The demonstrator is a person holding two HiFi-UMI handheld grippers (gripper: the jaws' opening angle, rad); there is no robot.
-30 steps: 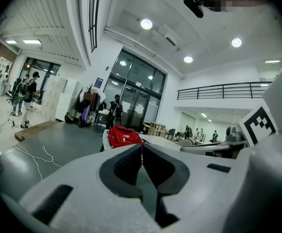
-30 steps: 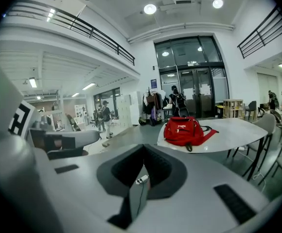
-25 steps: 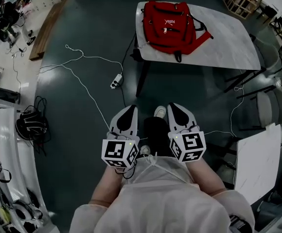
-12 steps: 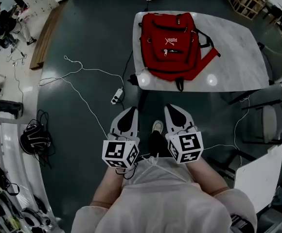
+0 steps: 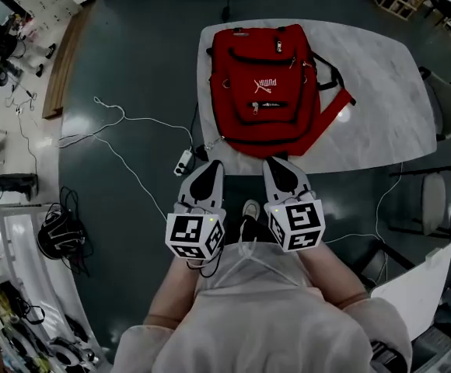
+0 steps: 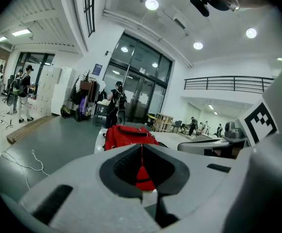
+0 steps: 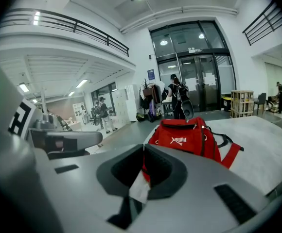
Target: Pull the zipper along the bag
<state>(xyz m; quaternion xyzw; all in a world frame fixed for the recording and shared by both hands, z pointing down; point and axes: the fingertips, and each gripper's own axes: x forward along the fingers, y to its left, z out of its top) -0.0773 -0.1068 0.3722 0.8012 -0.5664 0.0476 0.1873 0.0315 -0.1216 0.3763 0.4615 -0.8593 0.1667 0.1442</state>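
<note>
The red backpack (image 5: 260, 92) lies flat on the pale table (image 5: 381, 84), front face up. Its long axis runs straight away from the person, one short end at the near table edge and the other at the far edge. From the person's side the white logo reads upside down. A red strap (image 5: 328, 124) trails off to the right across the tabletop. Now the left gripper (image 5: 212, 164): its own view shows the two fingers pressed tip to tip with nothing between them, and the backpack shows above and through the hollow between the pads. The right gripper (image 5: 274, 162) is the same, fingers closed together and empty. Both are held side by side in the air, pointing forward at the bag. In the head view their tips sit just short of the backpack's near end, apart from it and touching neither bag nor zipper. The left tip lines up with the bag's left corner and the right tip with its middle.
</note>
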